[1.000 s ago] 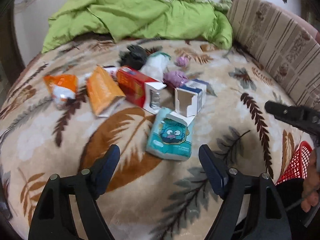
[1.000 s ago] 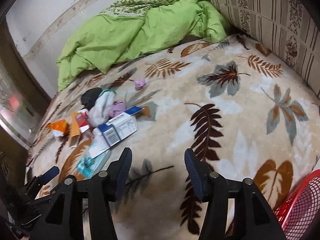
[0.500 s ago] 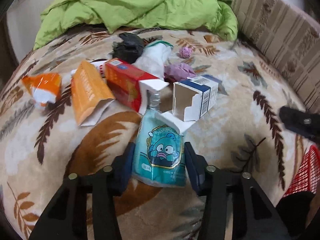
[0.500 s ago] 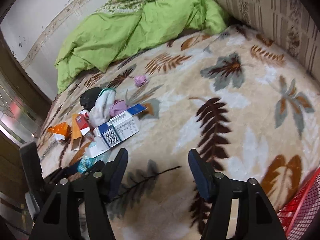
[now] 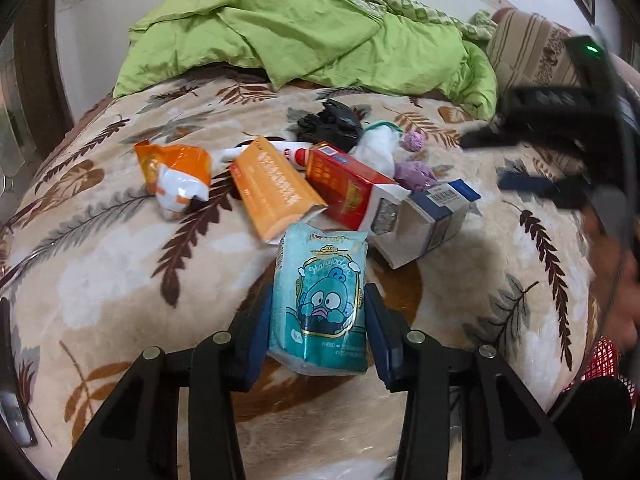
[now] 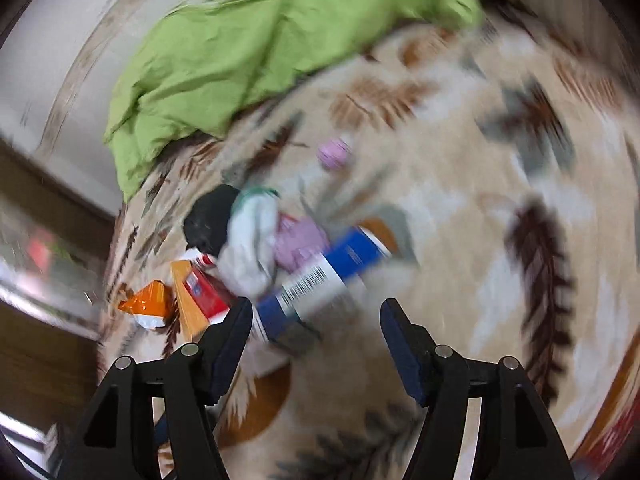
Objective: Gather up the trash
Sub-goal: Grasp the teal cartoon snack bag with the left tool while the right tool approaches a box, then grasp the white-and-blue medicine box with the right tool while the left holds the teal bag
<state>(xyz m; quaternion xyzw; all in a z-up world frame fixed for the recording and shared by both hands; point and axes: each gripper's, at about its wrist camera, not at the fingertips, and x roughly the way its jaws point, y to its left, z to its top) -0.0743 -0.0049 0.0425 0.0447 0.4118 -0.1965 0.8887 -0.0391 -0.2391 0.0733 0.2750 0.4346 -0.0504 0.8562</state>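
My left gripper (image 5: pixel 318 320) is shut on a teal cartoon packet (image 5: pixel 320 300) and holds it over the leaf-patterned blanket (image 5: pixel 100 264). Behind it lies a trash pile: an orange wrapper (image 5: pixel 176 172), an orange box (image 5: pixel 276 190), a red box (image 5: pixel 352 186), a blue-and-white box (image 5: pixel 436 216), a black bag (image 5: pixel 330 124) and purple wads (image 5: pixel 416 174). My right gripper (image 6: pixel 316 332) is open and empty, just in front of the blue-and-white box (image 6: pixel 320 280). It also shows blurred at the right in the left wrist view (image 5: pixel 552 152).
A green quilt (image 5: pixel 304 28) is heaped at the back of the bed. A striped cushion (image 5: pixel 532 52) lines the right side. A red mesh basket (image 5: pixel 604 360) sits at the lower right edge. The right wrist view is motion-blurred.
My left gripper closed on the teal packet and lifted it slightly. My right gripper swung quickly left toward the trash pile and stays open.
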